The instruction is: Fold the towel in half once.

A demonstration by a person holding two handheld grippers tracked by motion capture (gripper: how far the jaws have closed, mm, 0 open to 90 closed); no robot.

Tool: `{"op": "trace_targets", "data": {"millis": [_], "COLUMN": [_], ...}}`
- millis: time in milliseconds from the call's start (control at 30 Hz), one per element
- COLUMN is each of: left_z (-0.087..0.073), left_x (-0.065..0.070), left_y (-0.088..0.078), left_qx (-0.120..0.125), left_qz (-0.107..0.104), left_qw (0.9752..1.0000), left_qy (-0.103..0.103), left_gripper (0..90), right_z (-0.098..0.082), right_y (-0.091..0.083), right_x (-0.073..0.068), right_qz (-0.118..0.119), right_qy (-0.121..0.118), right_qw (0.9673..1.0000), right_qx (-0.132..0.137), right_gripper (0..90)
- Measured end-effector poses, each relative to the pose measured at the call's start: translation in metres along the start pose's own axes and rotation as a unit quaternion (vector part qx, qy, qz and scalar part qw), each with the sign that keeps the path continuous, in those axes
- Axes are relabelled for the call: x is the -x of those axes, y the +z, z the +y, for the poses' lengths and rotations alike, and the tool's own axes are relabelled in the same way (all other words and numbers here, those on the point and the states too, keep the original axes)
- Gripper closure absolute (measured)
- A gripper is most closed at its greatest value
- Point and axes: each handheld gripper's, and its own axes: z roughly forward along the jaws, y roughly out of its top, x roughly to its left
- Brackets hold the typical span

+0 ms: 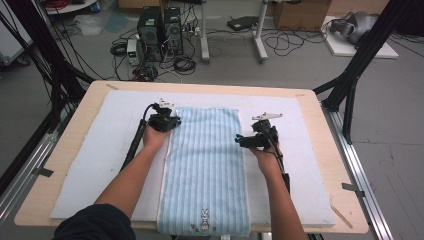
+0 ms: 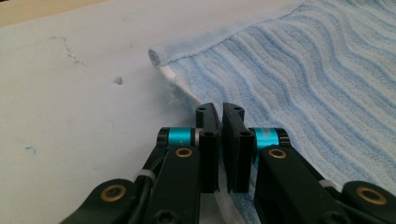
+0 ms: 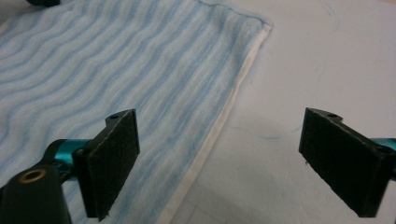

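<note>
**Blue towel pinched at its left edge**

Blue-and-white striped, the towel (image 1: 205,170) lies flat and lengthwise down the middle of a white mat (image 1: 100,165) on the wooden tabletop (image 1: 65,150); its near end hangs over the front edge, where the high view shows a small rabbit motif (image 1: 204,219).

The high view places the left tongs (image 1: 170,121) at the towel's far left corner region and the right tongs (image 1: 240,140) at its right edge, about level with each other.

The left gripper view adds what the high view cannot resolve: the far left corner of the towel is rolled over into a small curl (image 2: 159,56), and the left tongs (image 2: 220,140) are closed, jaws nearly together, pinching the towel's white side hem between them.

The right gripper view shows the right tongs (image 3: 219,163) gaping wide, one jaw over the striped cloth, the other over bare mat, with the towel's white right hem (image 3: 219,126) running between them. The pads grip nothing.
</note>
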Motion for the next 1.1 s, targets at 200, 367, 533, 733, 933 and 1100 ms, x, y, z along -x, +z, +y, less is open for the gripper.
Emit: {"op": "trace_targets", "data": {"millis": [200, 367, 533, 733, 933, 1100], "left_z": [0.0, 0.0, -0.001, -0.001, 0.0, 0.004], "left_x": [0.001, 0.0, 0.0, -0.002, -0.002, -0.004], "left_y": [0.0, 0.0, 0.0, -0.001, -0.001, -0.008], "left_qx": [0.001, 0.0, 0.002, -0.001, -0.003, 0.017], "left_qz": [0.003, 0.001, -0.003, -0.007, -0.008, -0.001], "left_qw": [1.0, 1.0, 1.0, 1.0, 0.9999, 0.9998], "left_qy": [-0.006, -0.003, 0.004, -0.007, -0.01, -0.011], "left_gripper": [85.0, 85.2, 85.4, 85.6, 85.8, 85.9], "right_z": [0.012, 0.018, 0.021, 0.025, 0.024, 0.026], "right_y": [0.02, 0.037, 0.051, 0.059, 0.061, 0.06], "right_x": [0.004, 0.006, 0.008, 0.011, 0.013, 0.008], "right_qz": [-0.007, -0.006, -0.012, -0.012, -0.016, -0.004], "right_qy": [0.011, 0.014, 0.009, 0.025, 0.022, 0.01], "right_qw": [0.9998, 0.9994, 0.999, 0.999, 0.9991, 0.9995], "right_qx": [-0.015, -0.029, -0.041, -0.035, -0.033, -0.029], "right_gripper": [33.8, 42.7, 46.7, 57.9, 79.2, 87.9]}}
